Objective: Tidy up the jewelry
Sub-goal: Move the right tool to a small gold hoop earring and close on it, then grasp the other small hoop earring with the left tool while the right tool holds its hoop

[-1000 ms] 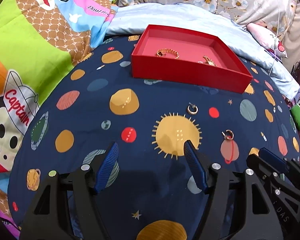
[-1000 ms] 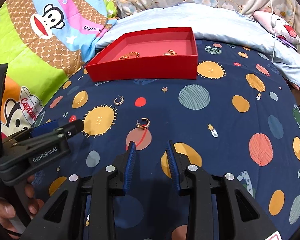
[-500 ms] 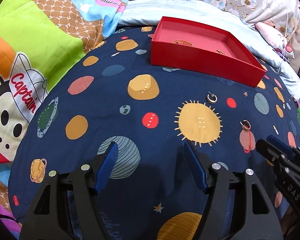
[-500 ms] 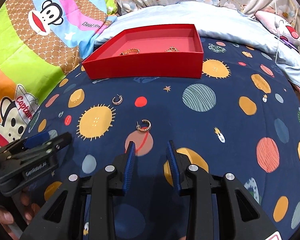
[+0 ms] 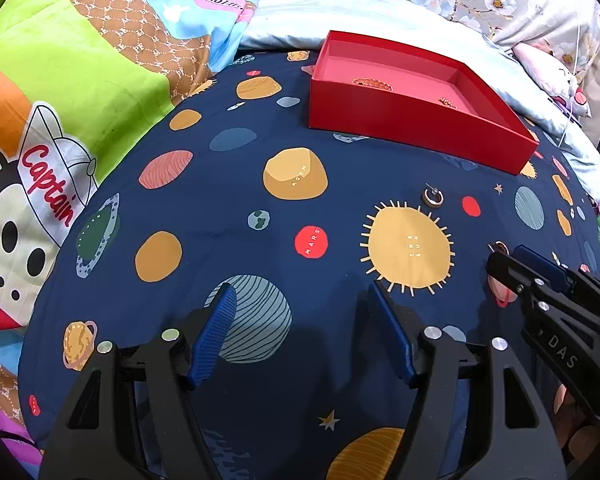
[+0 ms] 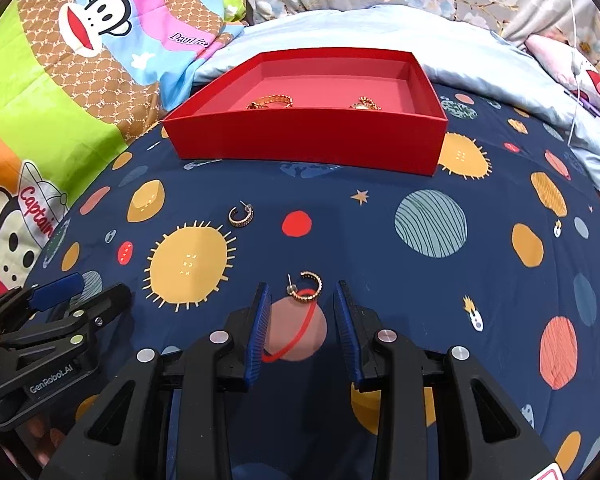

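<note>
On the planet-print bedspread point(image 5: 228, 184), left wrist view: our left gripper point(image 5: 304, 328) is spread wide, holding nothing. One hoop earring point(image 5: 433, 197) lies just past the sun print, short of the red box point(image 5: 404, 120). Right gripper point(image 5: 540, 276) sits low right.

Right wrist view: our right gripper point(image 6: 300, 316) is partly open, empty, with the second earring point(image 6: 306, 286) lying just ahead between its tips, apart from both. Two gold pieces point(image 6: 270, 101) rest inside the box.

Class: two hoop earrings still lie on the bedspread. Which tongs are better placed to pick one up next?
Right tongs: open, with the nearer earring just ahead between their tips. Left tongs are open over bare bedspread.
</note>
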The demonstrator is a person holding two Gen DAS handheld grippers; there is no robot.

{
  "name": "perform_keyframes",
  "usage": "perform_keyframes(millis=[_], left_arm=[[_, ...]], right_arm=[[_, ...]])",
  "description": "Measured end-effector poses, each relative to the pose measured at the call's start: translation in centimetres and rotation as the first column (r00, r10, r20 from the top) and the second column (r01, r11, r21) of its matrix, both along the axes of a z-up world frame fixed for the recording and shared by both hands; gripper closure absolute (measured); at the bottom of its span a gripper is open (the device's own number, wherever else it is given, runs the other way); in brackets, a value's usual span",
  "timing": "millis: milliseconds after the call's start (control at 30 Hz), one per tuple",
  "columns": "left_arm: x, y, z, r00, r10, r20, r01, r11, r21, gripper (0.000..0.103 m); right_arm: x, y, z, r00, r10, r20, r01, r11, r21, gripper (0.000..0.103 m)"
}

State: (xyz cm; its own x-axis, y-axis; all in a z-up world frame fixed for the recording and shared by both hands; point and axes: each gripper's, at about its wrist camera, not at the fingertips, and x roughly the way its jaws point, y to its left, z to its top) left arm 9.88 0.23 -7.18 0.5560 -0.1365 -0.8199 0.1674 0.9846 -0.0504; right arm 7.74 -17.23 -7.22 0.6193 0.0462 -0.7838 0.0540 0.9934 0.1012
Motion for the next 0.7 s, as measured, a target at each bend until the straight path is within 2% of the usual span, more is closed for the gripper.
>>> perform_keyframes(millis=[100,233,500,700], left_arm=[[0.0,0.0,0.0,1.0,-0.001,0.0,0.001,1.0,0.0,0.037],[0.1,-0.2,0.0,1.0,-0.007,-0.004,0.007,1.0,0.002,0.037],[0.0,-0.9,0.1,1.0,-0.018,-0.002,0.018,1.0,0.002,0.037],[0.8,-2.3,0.7,0.999,-0.042,0.006,0.042,0.999,-0.02,0.037]], right_arm=[[0.1,0.2,-0.1,1.0,0.003,0.005,-0.003,1.0,-0.02,0.076],[0.1,0.2,-0.1,1.0,0.0,0.008,0.0,0.999,-0.039,0.087],[-0.2,-0.3,0.0,1.0,-0.008,0.015,0.008,1.0,-0.018,0.087],[-1.9,-1.9,-0.1,0.999,-0.046,0.018,0.046,0.999,0.018,0.087]])
